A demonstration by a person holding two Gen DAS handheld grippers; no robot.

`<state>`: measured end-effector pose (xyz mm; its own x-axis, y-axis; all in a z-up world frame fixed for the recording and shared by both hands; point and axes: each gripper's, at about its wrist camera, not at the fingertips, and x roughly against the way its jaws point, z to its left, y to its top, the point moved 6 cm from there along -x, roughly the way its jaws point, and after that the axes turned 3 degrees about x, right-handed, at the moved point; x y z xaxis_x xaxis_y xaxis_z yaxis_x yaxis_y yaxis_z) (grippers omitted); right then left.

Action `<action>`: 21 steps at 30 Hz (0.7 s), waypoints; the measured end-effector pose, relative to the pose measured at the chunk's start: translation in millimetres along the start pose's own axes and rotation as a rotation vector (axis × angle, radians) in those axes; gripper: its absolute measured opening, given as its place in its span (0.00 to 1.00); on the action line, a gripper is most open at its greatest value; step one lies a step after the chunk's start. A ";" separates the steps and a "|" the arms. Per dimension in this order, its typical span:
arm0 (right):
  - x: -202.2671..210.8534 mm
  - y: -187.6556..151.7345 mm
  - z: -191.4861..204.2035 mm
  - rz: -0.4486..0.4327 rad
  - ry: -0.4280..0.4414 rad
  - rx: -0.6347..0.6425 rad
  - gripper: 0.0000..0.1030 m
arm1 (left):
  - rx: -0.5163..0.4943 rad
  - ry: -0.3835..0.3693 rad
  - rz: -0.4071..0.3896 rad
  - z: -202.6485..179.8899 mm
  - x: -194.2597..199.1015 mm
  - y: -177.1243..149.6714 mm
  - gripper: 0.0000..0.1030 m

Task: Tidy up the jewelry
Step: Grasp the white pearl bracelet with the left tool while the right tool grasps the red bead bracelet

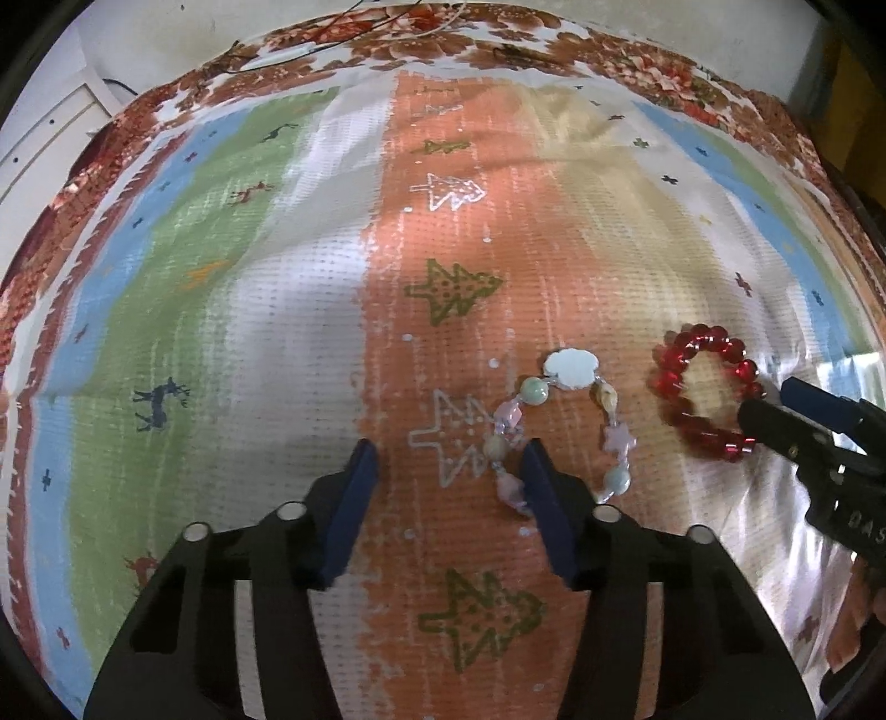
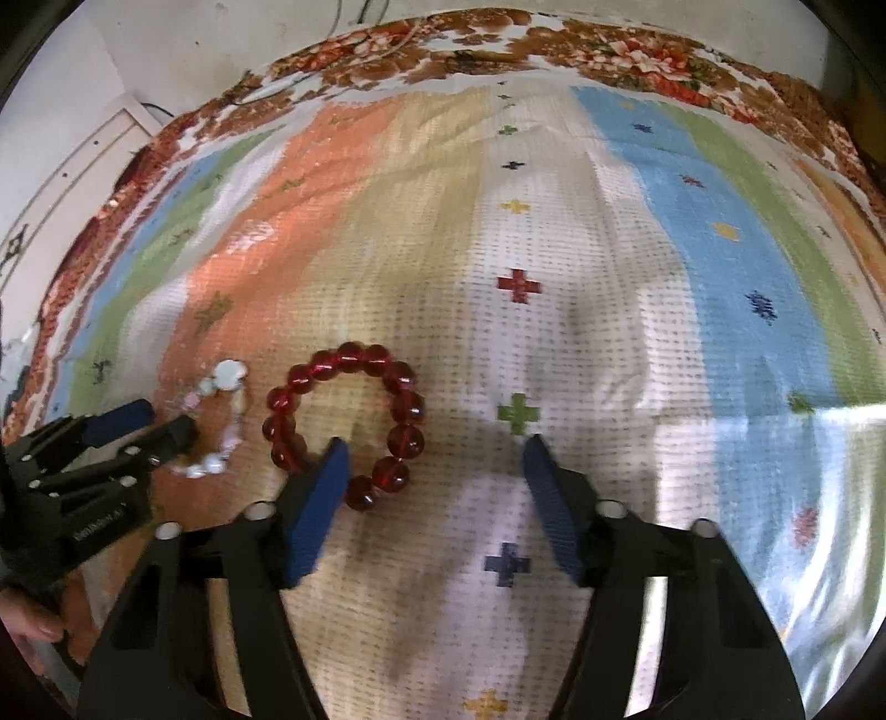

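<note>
Two bracelets lie side by side on the striped plastic mat (image 1: pixel 288 310) with its little trees and reindeer, spread over a floral cloth (image 1: pixel 637 61) that shows as a brown-and-red border along the far edge. The left claw (image 1: pixel 451 462) stands open, gripping nothing; its right finger (image 1: pixel 545 498) sits at the near-left part of the pastel bead bracelet (image 1: pixel 559 426), overlapping the pink beads there, while its left finger is over bare orange mat. That bracelet, with a white cloud-shaped charm (image 1: pixel 570 368) at its far side, rests on the orange stripe. Just to its right, not touching it, is the red bead bracelet (image 2: pixel 346 421) on the pale stripe. The right claw (image 2: pixel 434 459) is open too and empty — its left finger (image 2: pixel 321 498) covers the near-left arc of the red loop, so that some beads lie between the spread fingers and the rest outside, and its right finger stands well apart over the white stripe beside a green cross (image 2: pixel 518 412). From the left wrist camera the right claw's tip (image 1: pixel 775 418) shows at the red bracelet's right side. The two claws are close together at the near middle of the mat. Beyond the bracelets the mat runs bare toward the far border, and to the right the blue and green stripes carry nothing; a pale wall (image 2: pixel 183 50) rises behind the far edge.
</note>
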<state>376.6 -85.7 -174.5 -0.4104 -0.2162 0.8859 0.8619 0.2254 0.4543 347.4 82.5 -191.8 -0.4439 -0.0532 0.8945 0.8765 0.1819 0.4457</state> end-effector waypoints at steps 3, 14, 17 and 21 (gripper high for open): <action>-0.2 -0.3 -6.7 0.014 -0.023 0.000 0.28 | 0.004 0.016 0.001 3.6 0.2 0.5 0.21; 5.7 -4.0 -6.8 0.009 -0.014 0.034 0.14 | -0.008 0.010 0.022 3.5 4.4 -0.3 0.09; 10.4 -6.1 -5.2 0.005 -0.014 0.047 0.14 | -0.007 -0.003 0.019 1.5 9.9 -1.2 0.09; 23.4 -8.1 2.3 -0.024 -0.030 0.094 0.14 | -0.005 -0.027 -0.003 -2.5 21.8 1.2 0.09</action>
<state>359.3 -90.4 -157.3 -0.4407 -0.1945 0.8763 0.8206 0.3085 0.4812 339.3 79.0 -171.6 -0.4514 -0.0275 0.8919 0.8759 0.1772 0.4487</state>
